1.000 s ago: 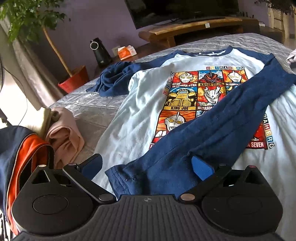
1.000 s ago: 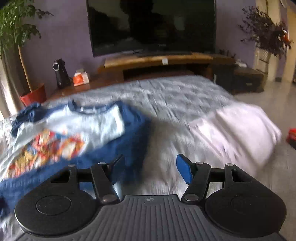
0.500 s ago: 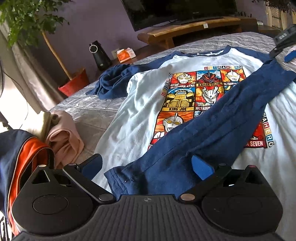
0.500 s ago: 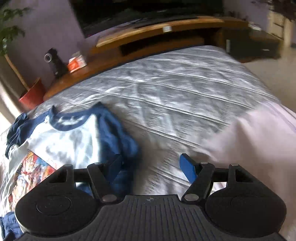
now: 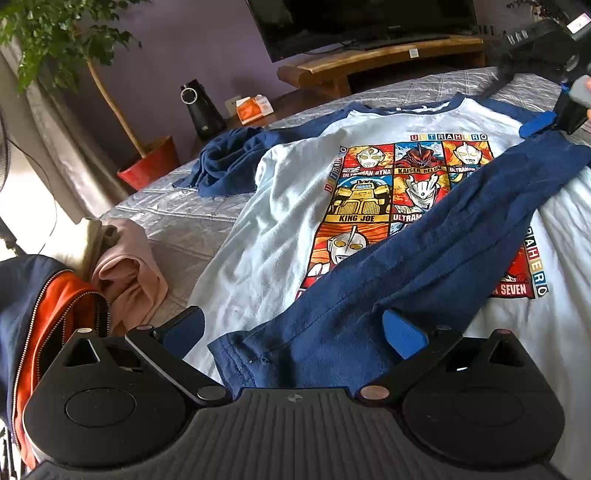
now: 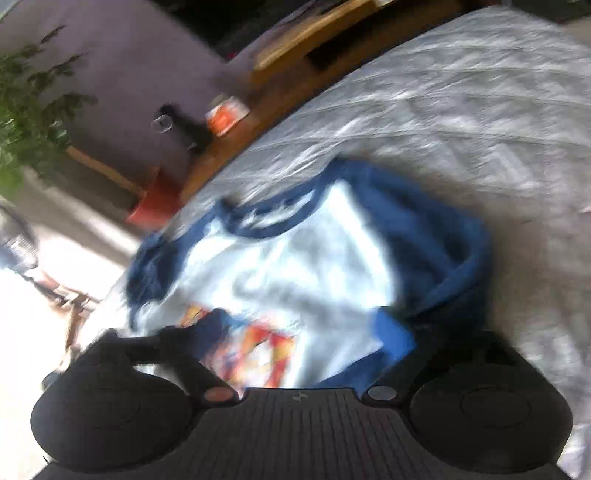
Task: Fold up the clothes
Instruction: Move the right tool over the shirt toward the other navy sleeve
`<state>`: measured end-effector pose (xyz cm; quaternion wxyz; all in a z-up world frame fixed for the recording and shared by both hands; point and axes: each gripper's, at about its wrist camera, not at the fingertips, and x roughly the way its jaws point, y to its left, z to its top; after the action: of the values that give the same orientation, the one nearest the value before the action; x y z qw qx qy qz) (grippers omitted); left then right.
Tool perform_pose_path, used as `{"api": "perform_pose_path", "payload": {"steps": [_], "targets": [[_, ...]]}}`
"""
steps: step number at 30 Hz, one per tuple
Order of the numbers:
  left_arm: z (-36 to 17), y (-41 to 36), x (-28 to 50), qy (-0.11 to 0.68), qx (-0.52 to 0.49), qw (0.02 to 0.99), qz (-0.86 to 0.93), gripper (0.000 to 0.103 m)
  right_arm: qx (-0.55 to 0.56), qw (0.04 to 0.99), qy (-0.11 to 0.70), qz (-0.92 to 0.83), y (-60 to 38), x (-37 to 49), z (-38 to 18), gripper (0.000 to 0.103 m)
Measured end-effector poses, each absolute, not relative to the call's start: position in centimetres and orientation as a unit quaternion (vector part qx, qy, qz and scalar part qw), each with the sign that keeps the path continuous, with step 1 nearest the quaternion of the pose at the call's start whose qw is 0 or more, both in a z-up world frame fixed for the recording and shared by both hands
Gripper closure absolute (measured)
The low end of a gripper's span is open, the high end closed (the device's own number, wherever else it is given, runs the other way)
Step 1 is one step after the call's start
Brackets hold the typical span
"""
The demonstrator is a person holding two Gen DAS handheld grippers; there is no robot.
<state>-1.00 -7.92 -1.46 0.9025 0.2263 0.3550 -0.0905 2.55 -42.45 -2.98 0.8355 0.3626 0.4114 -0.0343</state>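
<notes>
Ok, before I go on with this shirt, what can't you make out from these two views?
- Right wrist view: motion blur smears the shirt; whether the right tool, its jaws closing, touches cloth is unclear.
- Left wrist view: the folded sleeve's cuff runs under the left tool's body.
- Left wrist view: the right tool is cut off by the frame edge.
- Left wrist view: the other sleeve is bunched, its cuff hidden.

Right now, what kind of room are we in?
Probably a bedroom or bed-sitting room at home: a bed under a grey quilted cover carries a white T-shirt with navy sleeves, and a flat black television stands on a low wooden bench against a purple wall, beside a leafy plant in a red pot.
</notes>
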Motion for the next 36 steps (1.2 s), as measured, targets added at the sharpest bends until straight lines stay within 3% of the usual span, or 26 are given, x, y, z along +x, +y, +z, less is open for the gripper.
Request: {"api": "perform_pose_path", "payload": {"steps": [3,5,6,7,8,13,21,26,28,35,36], "targets": [[-1.4,-7.7,-0.9,0.359,0.223,0.902,-0.091,0.0,0.331,0.838,0.428,-0.065,-43.0,2.5,-2.5,0.057],[-1.4,-7.6,-0.8,0.36,0.22,0.902,-0.091,0.0,0.314,0.842,0.431,-0.08,-42.7,2.4,-2.2,0.052],[-1.4,-7.5,-0.7,0.36,0.22,0.902,-0.091,0.0,0.295,0.85,0.426,-0.09,-42.2,2.2,-1.7,0.032],[-1.5,-7.4,-0.7,0.36,0.22,0.902,-0.092,0.0,0.266,0.863,0.416,-0.104,-41.5,1.7,-0.7,0.002],[-1.5,-7.3,-0.6,0.36,0.221,0.902,-0.093,0.0,0.24,0.877,0.402,-0.111,-40.7,1.2,0.2,0.0],[-1.3,-6.9,-0.4,0.362,0.217,0.901,-0.098,0.0,0.159,0.906,0.388,-0.058,-35.9,-3.7,2.7,0.0],[-0.8,-6.5,-0.7,0.349,0.212,0.909,-0.085,0.0,-0.052,0.879,0.474,0.012,-25.4,-11.7,-2.8,0.001],[-0.8,-6.1,-0.3,0.351,0.205,0.91,-0.08,0.0,-0.069,0.86,0.503,-0.051,-29.1,-13.5,-2.2,0.001],[-0.4,-5.8,-0.2,0.348,0.196,0.914,-0.075,0.0,-0.068,0.861,0.499,-0.067,-29.7,-14.3,-1.5,0.011],[-0.5,-5.4,-0.6,0.341,0.204,0.915,-0.071,0.0,-0.079,0.882,0.464,0.017,-24.1,-15.2,0.0,0.007],[-0.6,-5.2,-0.6,0.341,0.21,0.914,-0.068,0.0,-0.079,0.879,0.469,0.041,-23.5,-15.6,0.0,0.002]]}}
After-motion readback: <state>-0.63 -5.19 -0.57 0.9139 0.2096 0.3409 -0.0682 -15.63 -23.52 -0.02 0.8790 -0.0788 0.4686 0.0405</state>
